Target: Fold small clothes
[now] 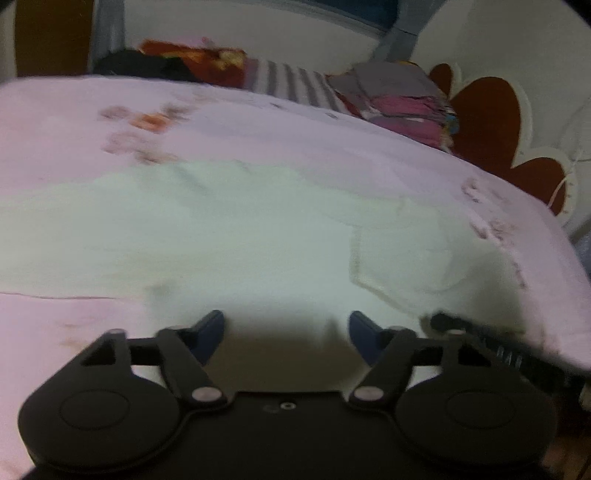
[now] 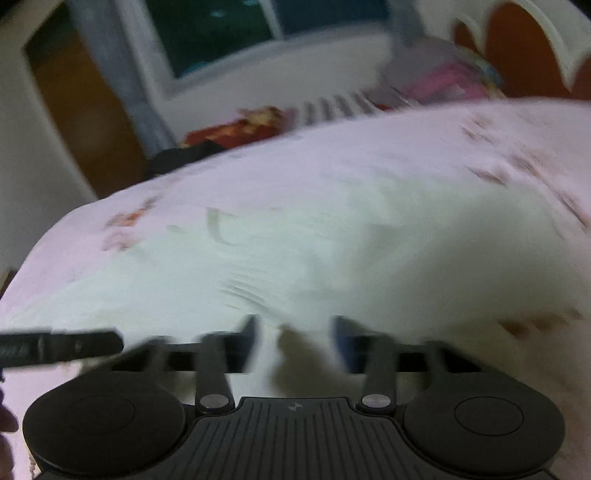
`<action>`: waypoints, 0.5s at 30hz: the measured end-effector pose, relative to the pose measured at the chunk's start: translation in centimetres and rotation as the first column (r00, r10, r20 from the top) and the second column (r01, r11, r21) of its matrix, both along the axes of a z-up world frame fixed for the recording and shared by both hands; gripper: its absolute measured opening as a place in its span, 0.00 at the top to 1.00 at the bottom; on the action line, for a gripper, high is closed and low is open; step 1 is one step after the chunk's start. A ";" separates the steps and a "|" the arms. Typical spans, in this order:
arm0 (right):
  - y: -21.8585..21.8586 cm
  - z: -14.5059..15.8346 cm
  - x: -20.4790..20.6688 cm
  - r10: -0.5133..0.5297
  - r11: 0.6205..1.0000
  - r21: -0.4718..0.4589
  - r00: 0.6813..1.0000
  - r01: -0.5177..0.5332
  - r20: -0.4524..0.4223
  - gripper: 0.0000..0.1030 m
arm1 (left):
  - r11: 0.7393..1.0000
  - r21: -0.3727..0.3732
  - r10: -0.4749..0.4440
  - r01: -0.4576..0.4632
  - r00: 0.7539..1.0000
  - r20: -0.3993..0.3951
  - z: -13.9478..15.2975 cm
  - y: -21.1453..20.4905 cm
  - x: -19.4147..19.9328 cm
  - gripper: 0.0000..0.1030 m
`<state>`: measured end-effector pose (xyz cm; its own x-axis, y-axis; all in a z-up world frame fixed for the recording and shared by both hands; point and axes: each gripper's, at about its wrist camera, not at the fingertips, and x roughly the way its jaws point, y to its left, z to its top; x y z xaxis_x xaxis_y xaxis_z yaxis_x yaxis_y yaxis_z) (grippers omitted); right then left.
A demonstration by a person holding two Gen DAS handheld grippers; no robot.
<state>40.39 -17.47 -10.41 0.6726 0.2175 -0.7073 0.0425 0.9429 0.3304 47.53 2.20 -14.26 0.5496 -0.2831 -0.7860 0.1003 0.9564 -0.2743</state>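
Observation:
A pale mint-white small garment (image 1: 229,236) lies spread on the pink floral bedsheet (image 1: 74,122), with a stitched pocket outline (image 1: 399,254) towards its right. My left gripper (image 1: 286,328) hovers over the garment's near edge, its blue-padded jaws apart and nothing pinched between them. In the right wrist view the same garment (image 2: 332,240) fills the middle. My right gripper (image 2: 297,334) stands over its near edge with a narrower gap between the jaws. The view is blurred, and only cloth lying underneath shows in that gap. Each view catches the other gripper's black finger at its side edge.
A heap of clothes (image 1: 295,85), striped, red, pink and black, sits along the far side of the bed. A red and white headboard (image 1: 491,122) rises at the right. A window (image 2: 221,33) and a wooden door (image 2: 74,99) lie beyond.

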 end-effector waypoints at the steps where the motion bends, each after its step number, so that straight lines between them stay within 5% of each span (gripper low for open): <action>1: -1.2 -0.3 -0.4 -0.031 1.000 -0.001 0.999 0.031 -0.012 0.70 | 1.000 -0.027 -0.013 0.013 1.000 -0.010 -0.4 -1.1 0.7 0.41; 7: -6.6 -0.2 -2.6 -0.127 0.992 0.010 0.991 0.127 -0.031 0.70 | 0.989 -0.131 -0.067 0.062 0.997 -0.036 -2.4 -5.8 3.5 0.63; 11: -7.5 -0.5 -2.4 -0.131 0.991 0.027 0.990 0.132 -0.044 0.70 | 0.990 -0.136 -0.060 0.050 0.996 -0.072 -3.9 -7.8 5.3 0.94; 15: -7.8 -0.6 -2.3 -0.119 0.993 0.020 0.992 0.120 -0.051 0.70 | 0.992 -0.120 -0.045 0.043 0.999 -0.010 -3.3 -7.6 5.1 0.97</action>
